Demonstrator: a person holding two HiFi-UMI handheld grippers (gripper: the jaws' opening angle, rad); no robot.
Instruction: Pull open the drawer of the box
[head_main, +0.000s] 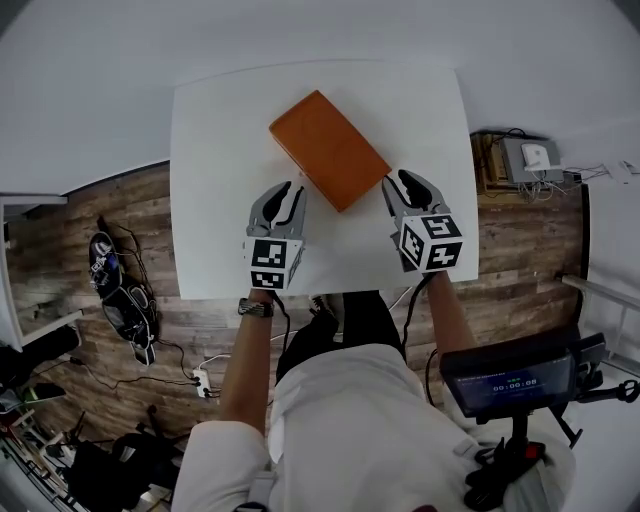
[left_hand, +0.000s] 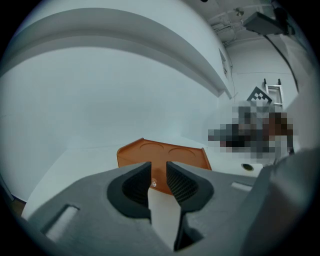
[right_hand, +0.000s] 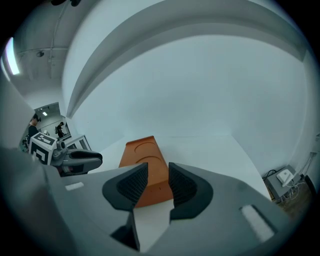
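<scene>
An orange flat box (head_main: 328, 150) lies at an angle on the white table (head_main: 220, 130). My left gripper (head_main: 292, 190) stands at the box's near left side. In the left gripper view its jaws (left_hand: 159, 177) are open with a narrow gap, and a small shiny knob (left_hand: 153, 184) on the box's face (left_hand: 165, 152) shows in that gap, close to the left pad. My right gripper (head_main: 397, 180) is at the box's near right corner. Its jaws (right_hand: 158, 182) are open, and the end of the box (right_hand: 145, 160) shows just beyond them, with no pad pressing on it.
The table's near edge (head_main: 330, 290) runs just behind both grippers. On the wooden floor lie cables and gear (head_main: 120, 290) at the left and a power strip (head_main: 203, 380). A crate with a white device (head_main: 530, 160) stands right of the table. A stand with a screen (head_main: 510, 380) is at lower right.
</scene>
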